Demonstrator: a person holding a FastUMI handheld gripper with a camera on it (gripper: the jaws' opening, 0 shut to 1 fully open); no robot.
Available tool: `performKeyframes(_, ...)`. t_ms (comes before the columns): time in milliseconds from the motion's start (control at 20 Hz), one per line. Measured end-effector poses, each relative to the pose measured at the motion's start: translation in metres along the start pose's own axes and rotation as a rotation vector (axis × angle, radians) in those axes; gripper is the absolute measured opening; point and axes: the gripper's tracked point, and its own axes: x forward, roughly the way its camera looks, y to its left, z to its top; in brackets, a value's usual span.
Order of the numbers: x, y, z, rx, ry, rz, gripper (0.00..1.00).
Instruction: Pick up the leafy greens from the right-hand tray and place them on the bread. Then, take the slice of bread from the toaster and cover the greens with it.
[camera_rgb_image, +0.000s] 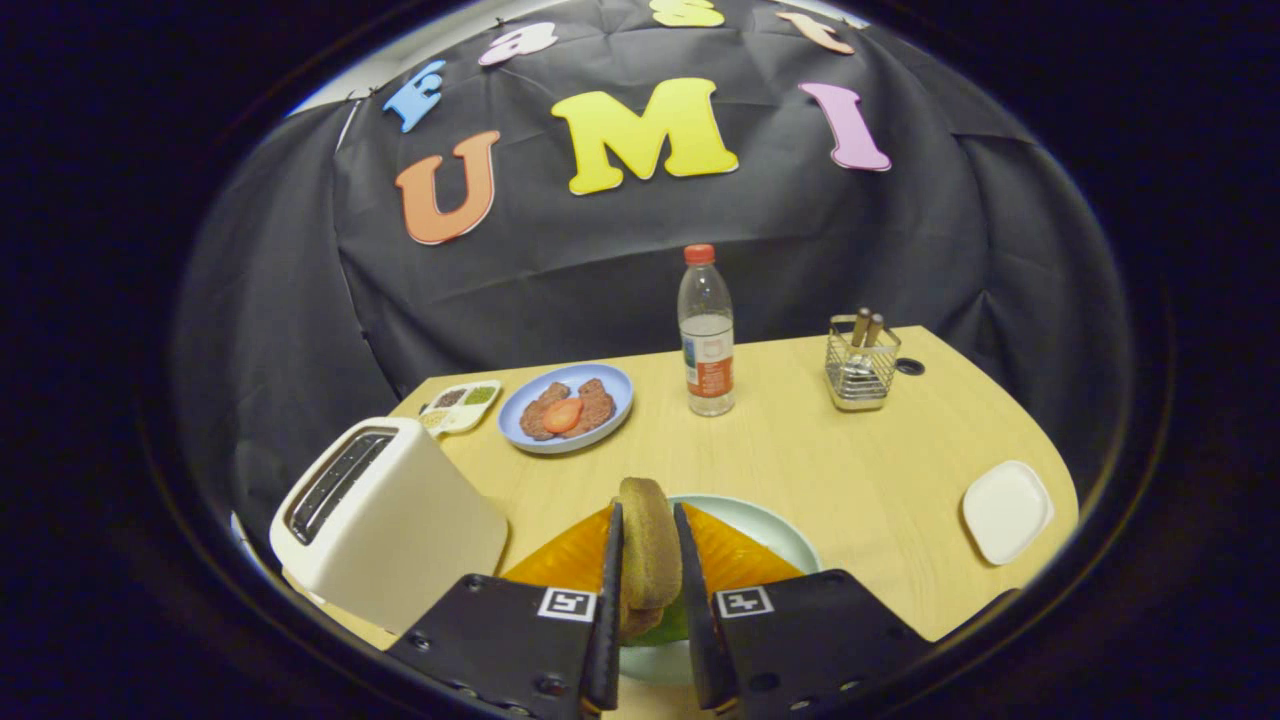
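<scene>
We are holding the hand-held gripper over a pale round plate, and its two fingers are pinching a brown slice of bread standing on edge between them. Under the slice, on that plate, an orange sheet-like layer is lying, and a bit of leafy greens is peeking out low between the fingers. Taking the plate as our landmark: the white toaster is standing just to its left, slots facing up. Beyond the plate, a blue dish is carrying brown patties and a red tomato slice, with a small divided condiment tray beside it. A water bottle is standing further back, a wire utensil holder back-right, and a small white tray is sitting to the right on the wooden surface.
</scene>
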Motion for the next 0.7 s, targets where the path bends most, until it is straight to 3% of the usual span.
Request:
performKeyframes(100,-0.001,-0.01,0.005,0.002,-0.011,-0.008,0.29)
performKeyframes(200,-0.006,-0.021,0.01,-0.003,-0.021,-0.02,0.43)
performKeyframes(400,-0.023,-0.045,0.035,-0.017,-0.073,-0.038,0.57)
performKeyframes(550,-0.05,-0.069,0.064,-0.047,-0.136,-0.062,0.78)
performKeyframes(700,-0.086,-0.094,0.095,-0.083,-0.195,-0.079,0.91)
